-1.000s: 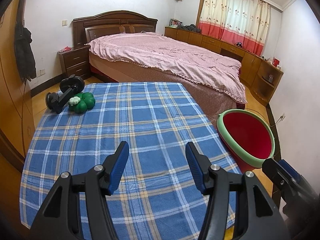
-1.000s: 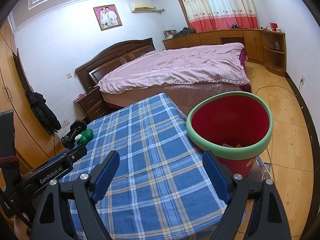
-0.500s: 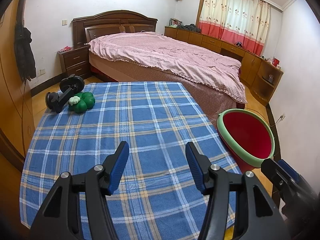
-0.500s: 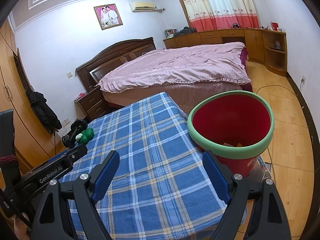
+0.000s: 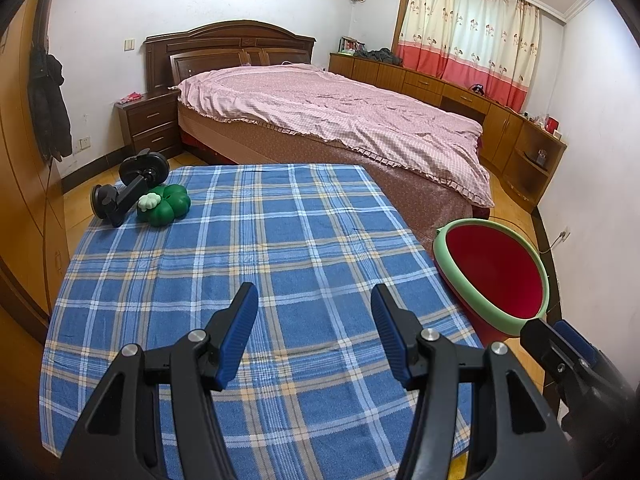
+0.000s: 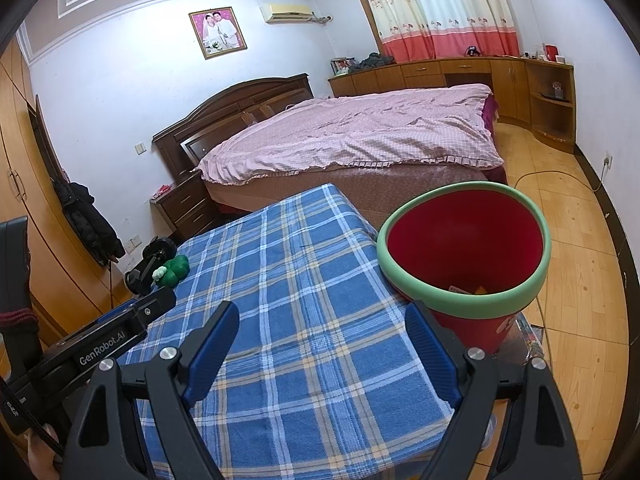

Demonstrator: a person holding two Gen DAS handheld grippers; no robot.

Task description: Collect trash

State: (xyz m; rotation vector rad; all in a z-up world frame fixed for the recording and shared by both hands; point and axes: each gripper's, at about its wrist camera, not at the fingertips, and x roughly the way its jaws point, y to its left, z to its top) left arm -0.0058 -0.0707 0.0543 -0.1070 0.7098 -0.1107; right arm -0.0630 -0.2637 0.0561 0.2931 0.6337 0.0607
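Observation:
A red bin with a green rim [image 6: 464, 256] stands just off the right edge of the blue plaid table [image 6: 304, 320]; some scraps lie at its bottom. The left wrist view has the same bin [image 5: 494, 276] at the right. My left gripper [image 5: 314, 320] hovers open over the near part of the table [image 5: 240, 248] with nothing between its fingers. My right gripper [image 6: 322, 336] is open too, above the table's right side, its right finger close beside the bin. No loose trash shows on the cloth.
A green clover-shaped toy [image 5: 165, 204] and a black suction mount [image 5: 128, 188] lie at the table's far left corner. A bed with a pink cover [image 5: 328, 120] stands behind the table. Wooden floor [image 6: 576, 264] and a cable lie right of the bin.

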